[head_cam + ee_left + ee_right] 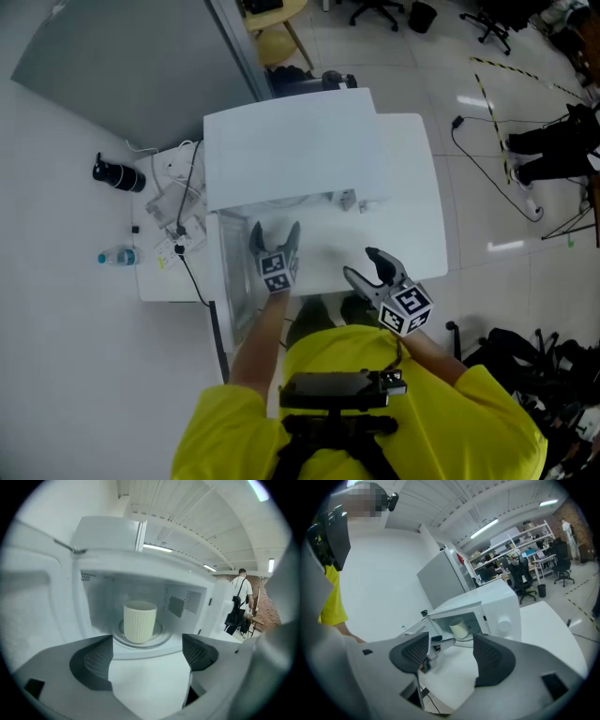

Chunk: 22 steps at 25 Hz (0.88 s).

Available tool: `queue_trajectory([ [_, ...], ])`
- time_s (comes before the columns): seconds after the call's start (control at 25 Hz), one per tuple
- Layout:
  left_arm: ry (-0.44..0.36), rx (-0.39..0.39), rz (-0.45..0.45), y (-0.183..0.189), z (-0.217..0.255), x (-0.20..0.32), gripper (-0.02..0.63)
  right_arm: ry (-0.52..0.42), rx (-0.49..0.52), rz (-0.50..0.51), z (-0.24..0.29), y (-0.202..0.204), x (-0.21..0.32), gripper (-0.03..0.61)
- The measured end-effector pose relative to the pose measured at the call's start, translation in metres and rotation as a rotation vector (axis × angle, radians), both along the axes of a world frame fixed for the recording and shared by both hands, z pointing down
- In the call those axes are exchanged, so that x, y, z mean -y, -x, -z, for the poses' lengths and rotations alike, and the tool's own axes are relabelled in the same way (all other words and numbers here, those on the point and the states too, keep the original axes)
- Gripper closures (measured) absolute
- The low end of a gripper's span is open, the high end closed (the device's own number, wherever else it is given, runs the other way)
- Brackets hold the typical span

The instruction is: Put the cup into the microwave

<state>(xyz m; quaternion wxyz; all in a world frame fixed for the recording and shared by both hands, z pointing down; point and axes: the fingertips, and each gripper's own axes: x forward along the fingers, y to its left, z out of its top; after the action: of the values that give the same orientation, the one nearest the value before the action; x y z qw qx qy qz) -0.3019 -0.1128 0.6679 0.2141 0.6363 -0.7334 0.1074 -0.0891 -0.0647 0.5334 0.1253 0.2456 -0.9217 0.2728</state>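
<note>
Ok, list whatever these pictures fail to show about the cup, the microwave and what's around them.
Left gripper view: the cup hides its own far side and its inside; contents or a handle there cannot be told.
Head view: the roof of the microwave covers the cup entirely.
Right gripper view: markings round the knob are too small.
Head view: the bottle label is too small to read.

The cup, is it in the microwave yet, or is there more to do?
Done: the cup sits on the turntable inside the microwave. In hand: nothing; the left gripper and right gripper are both open and empty. Left: perhaps shutting the open door.
</note>
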Motion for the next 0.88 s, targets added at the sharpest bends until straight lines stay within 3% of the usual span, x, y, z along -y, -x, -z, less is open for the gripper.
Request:
queue_trajectory([
  [0.16, -0.047, -0.053, -0.033, -0.032, 0.076, -0.06, 0.336, -0.087, 0.011, -0.007, 0.037, -0.007, 0.018, 0.275],
  [0.32, -0.163, -0.15, -0.049, -0.045, 0.158, -0.088, 0.403, -0.14, 0.044, -0.021, 0.069, -0.016, 0.03, 0.327],
  [0.4, -0.171, -0.135, -0.037, -0.045, 0.189, -0.094, 0.454, -0.158, 0.065, -0.021, 0.086, -0.019, 0.033, 0.327],
  [0.48, -0.171, -0.099, 0.003, -0.038, 0.216, -0.099, 0.586, -0.17, 0.081, -0.029, 0.1, -0.021, 0.036, 0.362],
  [0.52, -0.188, -0.093, 0.012, -0.037, 0.23, -0.1, 0.614, -0.173, 0.097, -0.039, 0.108, -0.023, 0.038, 0.38],
  [0.72, -0.265, -0.037, -0.015, -0.044, 0.272, -0.097, 0.614, -0.227, 0.179, -0.106, 0.148, -0.037, 0.049, 0.574],
  [0.88, -0.25, -0.059, 0.033, -0.034, 0.263, -0.094, 0.614, -0.259, 0.184, -0.093, 0.159, -0.038, 0.054, 0.574],
])
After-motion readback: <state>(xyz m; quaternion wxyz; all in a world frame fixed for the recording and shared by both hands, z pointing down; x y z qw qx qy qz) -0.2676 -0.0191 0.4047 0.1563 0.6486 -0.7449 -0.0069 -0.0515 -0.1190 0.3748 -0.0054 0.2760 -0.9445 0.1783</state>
